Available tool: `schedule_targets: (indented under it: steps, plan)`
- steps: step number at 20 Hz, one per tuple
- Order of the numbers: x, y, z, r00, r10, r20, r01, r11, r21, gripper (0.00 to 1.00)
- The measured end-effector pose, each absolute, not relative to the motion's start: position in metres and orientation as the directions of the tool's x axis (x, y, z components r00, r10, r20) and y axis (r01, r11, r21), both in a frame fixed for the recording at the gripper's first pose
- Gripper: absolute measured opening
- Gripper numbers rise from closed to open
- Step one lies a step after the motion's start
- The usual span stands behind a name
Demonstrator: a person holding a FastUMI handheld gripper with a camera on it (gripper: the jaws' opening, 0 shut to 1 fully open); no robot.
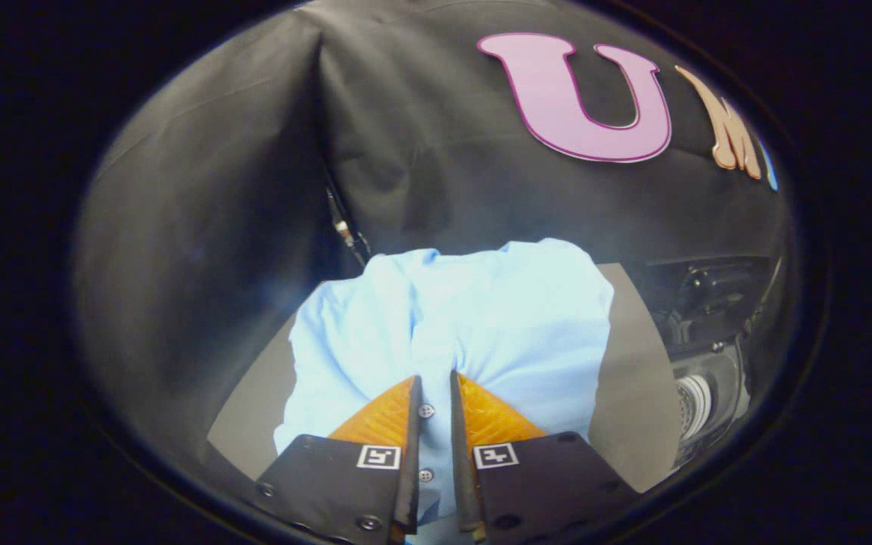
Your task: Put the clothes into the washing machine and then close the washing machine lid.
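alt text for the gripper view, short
The gripper is shut on a light blue buttoned shirt, holding its button strip between both fingers above a grey surface. Dark machinery sits beyond, beside black cloth walls.

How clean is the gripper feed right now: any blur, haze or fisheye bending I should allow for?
Gripper view: the fingers, shut on the light blue shirt, look sharp; the shirt is softly hazed and bright; the dark machine parts beside it are dim and bent by the fisheye.
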State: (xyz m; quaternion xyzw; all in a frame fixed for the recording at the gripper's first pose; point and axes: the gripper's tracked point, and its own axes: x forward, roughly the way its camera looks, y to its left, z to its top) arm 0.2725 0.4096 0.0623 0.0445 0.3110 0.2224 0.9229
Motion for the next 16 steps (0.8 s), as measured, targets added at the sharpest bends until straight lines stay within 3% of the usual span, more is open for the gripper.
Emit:
schedule_targets:
  steps: [2, 5, 12, 16]
  plan:
    - [0.264, 0.393, 0.084, 0.734, 0.457, -0.503, -0.395, 0.889, 0.233, 0.21]
    - [0.262, 0.370, 0.119, 0.757, 0.490, -0.432, -0.389, 0.869, 0.305, 0.01]
    - [0.258, 0.299, 0.228, 0.879, 0.420, -0.226, -0.381, 0.904, 0.197, 0.01]
    - [0.264, 0.247, 0.252, 0.941, 0.321, -0.103, -0.307, 0.942, 0.133, 0.00]
